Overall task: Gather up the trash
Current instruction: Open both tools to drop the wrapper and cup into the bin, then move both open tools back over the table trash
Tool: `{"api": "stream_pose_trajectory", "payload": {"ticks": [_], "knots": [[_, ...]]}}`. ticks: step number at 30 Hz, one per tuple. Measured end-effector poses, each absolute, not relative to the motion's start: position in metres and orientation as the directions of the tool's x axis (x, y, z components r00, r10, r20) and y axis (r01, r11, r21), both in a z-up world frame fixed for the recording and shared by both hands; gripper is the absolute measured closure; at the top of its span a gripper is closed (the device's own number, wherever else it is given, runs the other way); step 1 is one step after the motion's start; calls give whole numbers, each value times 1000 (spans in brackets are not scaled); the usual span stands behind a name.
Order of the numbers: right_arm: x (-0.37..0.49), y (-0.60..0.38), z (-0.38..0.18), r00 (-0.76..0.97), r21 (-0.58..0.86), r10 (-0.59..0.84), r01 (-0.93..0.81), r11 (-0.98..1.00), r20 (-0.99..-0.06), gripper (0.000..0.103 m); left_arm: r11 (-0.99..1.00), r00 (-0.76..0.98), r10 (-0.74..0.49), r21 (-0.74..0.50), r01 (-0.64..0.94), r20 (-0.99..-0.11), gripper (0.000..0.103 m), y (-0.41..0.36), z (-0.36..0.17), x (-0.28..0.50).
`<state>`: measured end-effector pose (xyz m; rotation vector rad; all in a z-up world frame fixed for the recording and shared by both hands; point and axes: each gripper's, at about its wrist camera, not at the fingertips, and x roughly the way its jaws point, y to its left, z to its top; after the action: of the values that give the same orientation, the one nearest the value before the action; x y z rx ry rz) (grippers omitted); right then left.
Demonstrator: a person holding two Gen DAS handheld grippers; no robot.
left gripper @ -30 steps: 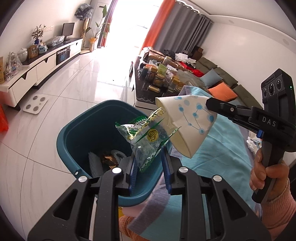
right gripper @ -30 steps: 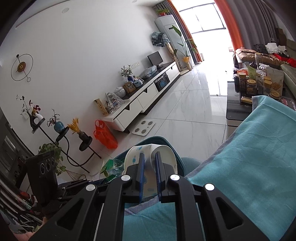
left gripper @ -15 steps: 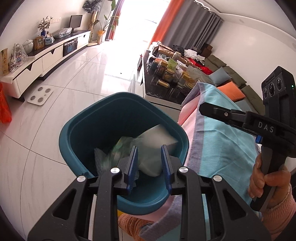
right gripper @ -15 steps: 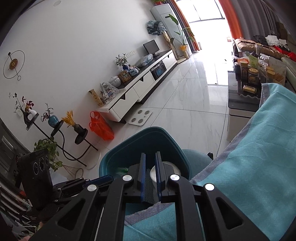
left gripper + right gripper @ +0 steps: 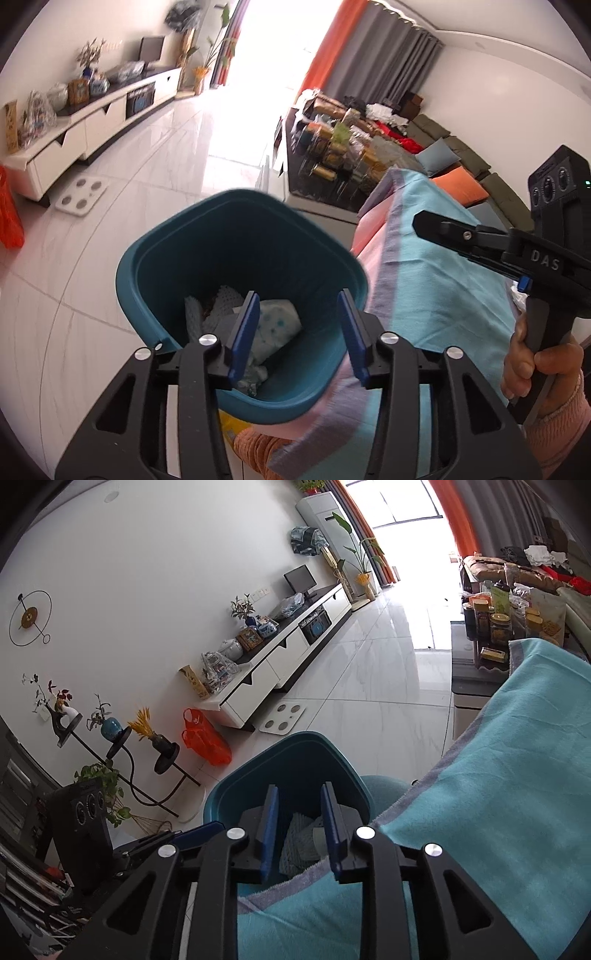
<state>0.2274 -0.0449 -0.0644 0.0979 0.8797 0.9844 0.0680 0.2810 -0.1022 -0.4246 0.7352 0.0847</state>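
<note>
A teal bin [image 5: 173, 243] [image 5: 255, 771] stands on the floor beside the blanket-covered table. Inside it lie a white paper cup with blue dots [image 5: 275, 326], a crumpled wrapper and grey foam netting [image 5: 299, 834]. My left gripper [image 5: 297, 332] hovers over the bin's near rim, its jaws opening with nothing between them. My right gripper [image 5: 299, 830] also hangs above the bin, jaws opening and empty. In the left wrist view the right gripper [image 5: 436, 223] reaches in from the right, held by a hand in a pink sleeve.
A turquoise blanket [image 5: 443, 295] [image 5: 498, 775] covers the table next to the bin. A low table [image 5: 332, 173] crowded with jars stands behind. A white TV cabinet [image 5: 280, 664], a bathroom scale [image 5: 81, 195] and an orange bag [image 5: 205, 742] lie across the tiled floor.
The left gripper let go of the green wrapper and the right let go of the paper cup; both dropped into the bin. Both sets of jaws have spread wider.
</note>
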Motion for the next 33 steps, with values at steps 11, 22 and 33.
{"api": "stream_pose_trajectory", "payload": {"ticks": [11,22,33], "knots": [[205,-115,-34,346,398,759,-691,604,-552,67,961,802,-164,-277,-2,-574,49,203,-58,63],[187,-217,-15,489,360,710,-628,690,-507,62,935,758,-341,-288,209,-557,49,102,-50,84],[176,-344,-30,656,352,550,-423,835,-516,60,862,645,-505,-299,409,-574,49,3,-56,98]]}}
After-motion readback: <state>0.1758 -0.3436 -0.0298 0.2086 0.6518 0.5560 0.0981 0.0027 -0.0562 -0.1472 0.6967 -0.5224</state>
